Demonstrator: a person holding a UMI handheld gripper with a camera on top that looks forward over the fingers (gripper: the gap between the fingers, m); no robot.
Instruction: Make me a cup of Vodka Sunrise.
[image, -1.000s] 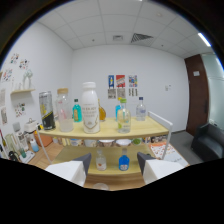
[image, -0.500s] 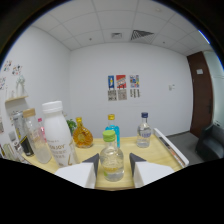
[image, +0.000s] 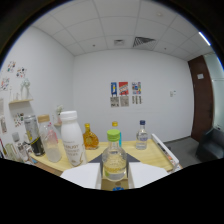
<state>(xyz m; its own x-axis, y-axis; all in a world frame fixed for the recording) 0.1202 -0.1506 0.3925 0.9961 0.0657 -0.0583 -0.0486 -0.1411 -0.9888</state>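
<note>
A clear bottle with a green cap (image: 114, 159) stands upright on the wooden table (image: 150, 155), between the two white fingers (image: 82, 176) of the gripper (image: 115, 176). A pale yellow liquid fills its lower part. The fingers lie at its left and right sides; if they press on it cannot be seen.

To the left stands a tall white bottle with a white cap (image: 71, 138). Farther left there are a clear plastic bottle (image: 50, 143) and a dark can (image: 33, 135). Behind, a round amber bottle (image: 90, 138) stands upright. On the far right stands a small clear bottle with a blue cap (image: 142, 135).
</note>
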